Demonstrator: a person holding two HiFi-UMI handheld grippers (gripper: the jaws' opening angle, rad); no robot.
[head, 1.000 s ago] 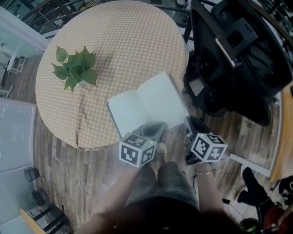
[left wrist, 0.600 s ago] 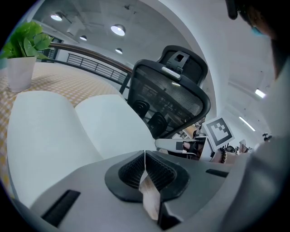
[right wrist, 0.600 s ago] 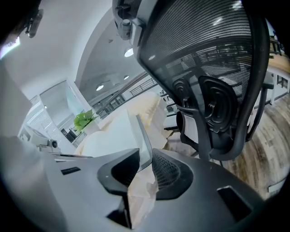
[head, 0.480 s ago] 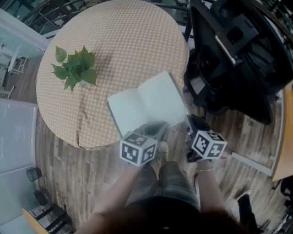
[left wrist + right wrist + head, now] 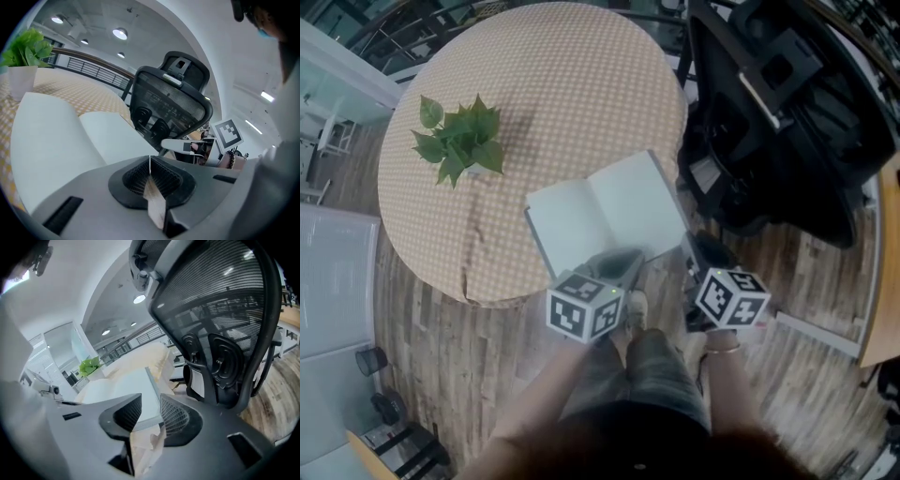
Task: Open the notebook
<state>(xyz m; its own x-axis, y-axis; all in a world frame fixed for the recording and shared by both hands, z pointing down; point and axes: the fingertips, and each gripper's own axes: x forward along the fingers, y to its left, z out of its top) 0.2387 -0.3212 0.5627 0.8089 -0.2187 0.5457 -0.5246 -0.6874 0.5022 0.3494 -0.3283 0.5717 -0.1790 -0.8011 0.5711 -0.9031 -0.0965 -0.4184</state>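
Plant (image 5: 459, 141) in a white pot stands at the left of the round, checked tabletop (image 5: 553, 84), well apart from the work.

Notebook (image 5: 605, 216) lies at the near right edge of the tabletop, already spread open. Two blank white pages face up and the spine runs away from the person. Judged from this, the opening itself is done and the step in hand is the release.

Left gripper (image 5: 149, 161) sits at the notebook's near edge with its jaws pressed together. Its own view shows the pads meeting along a thin seam, with the left-hand page spreading just beyond them. No sheet can be made out between the pads, though a single leaf there would be hard to see at this angle.

Right gripper (image 5: 145, 411) is released. Its jaws have just been opening and now stand apart. The notebook's right-hand edge runs along the gap between them, and neither pad presses on it.

Office chair (image 5: 787, 122) stands close on the right, beside the tabletop edge.

Next move, in my judgement: draw both grippers back toward the person and clear of the pages. Take the right gripper straight back so the parted jaws do not catch the cover edge and drag it shut. Check that the pages stay flat.
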